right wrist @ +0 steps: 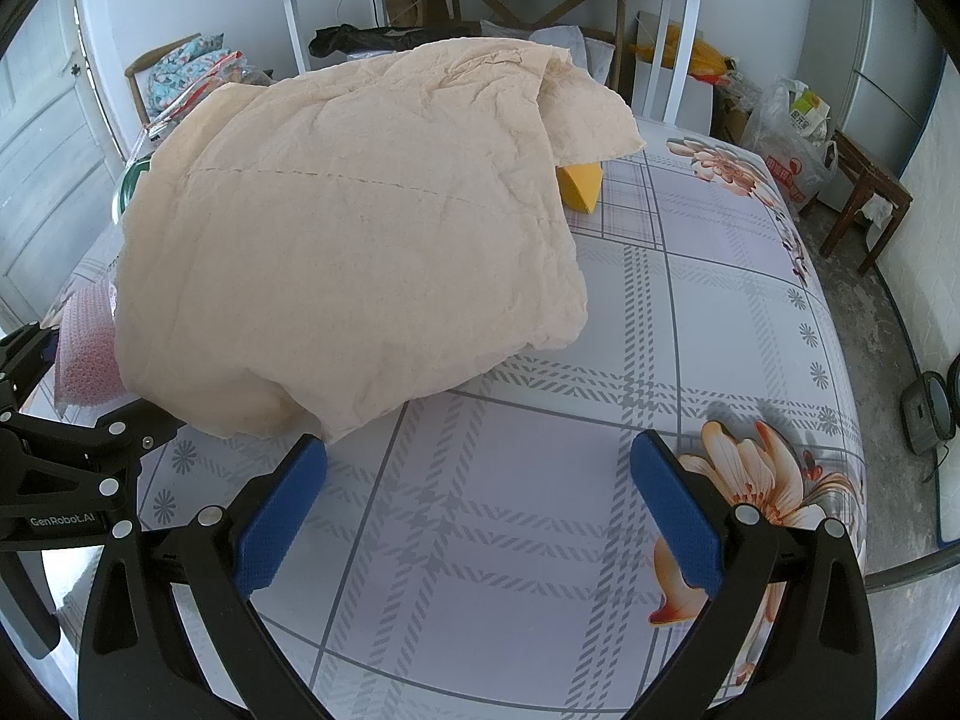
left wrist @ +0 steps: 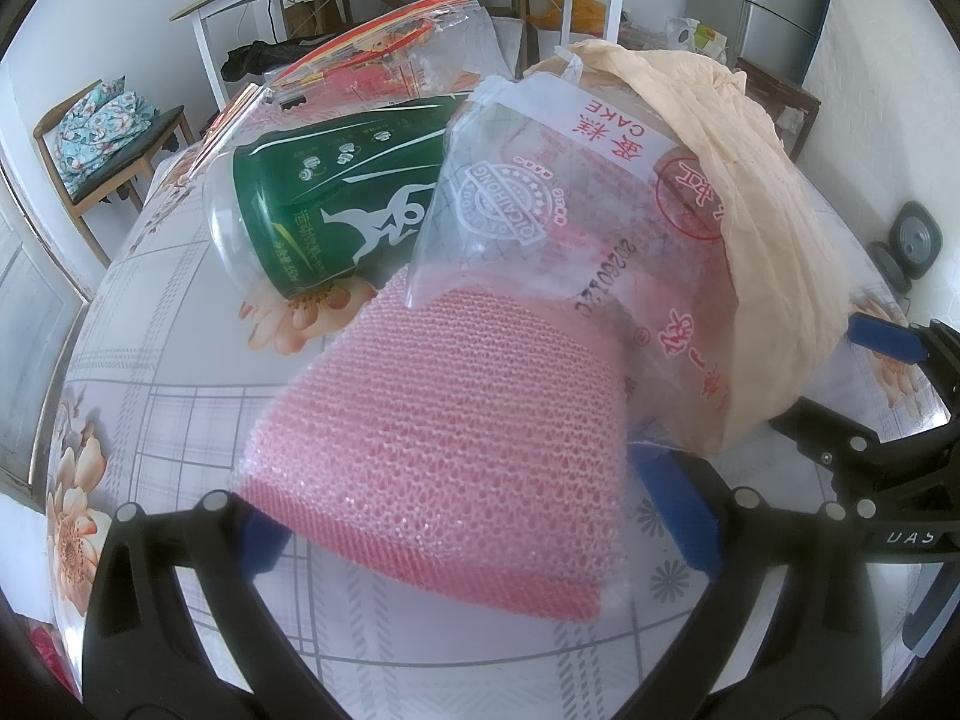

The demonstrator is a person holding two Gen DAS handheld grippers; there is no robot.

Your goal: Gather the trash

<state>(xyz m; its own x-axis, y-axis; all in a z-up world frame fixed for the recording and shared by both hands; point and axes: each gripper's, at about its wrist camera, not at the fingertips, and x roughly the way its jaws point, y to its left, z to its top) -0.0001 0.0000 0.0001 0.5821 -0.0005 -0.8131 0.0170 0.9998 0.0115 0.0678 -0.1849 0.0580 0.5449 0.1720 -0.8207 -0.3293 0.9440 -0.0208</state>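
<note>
The trash lies heaped in one pile on the flowered tablecloth [right wrist: 540,480], which looks like a gathering step: things pushed together so they can be taken in fewer grabs. The left gripper [left wrist: 480,516] has its blue pads spread wide on either side of the near end of a pink foam net [left wrist: 444,438]; the net sits between the jaws but I cannot tell that either pad presses it, so I read the gripper as apart and lined up for a pinch. Just ahead of it, resting on the net, is a clear plastic bag [left wrist: 570,198] printed "CAKE" with red Chinese characters, a round "QICAIHONG" stamp and a date code that seems to read 20260120. Ahead and to the left lies a green bottle [left wrist: 336,204] on its side with white lettering too warped to read, and beyond it a red-edged wrapper [left wrist: 372,48]. A beige paper sheet [right wrist: 360,228] drapes the pile's right flank. The right gripper [right wrist: 480,504] hovers over bare cloth with jaws apart and nothing in them — the paper's edge lies just ahead and to its left, a yellow object [right wrist: 579,189] peeks out farther ahead. The left tool's body reads "GenRobot.AI".
</note>
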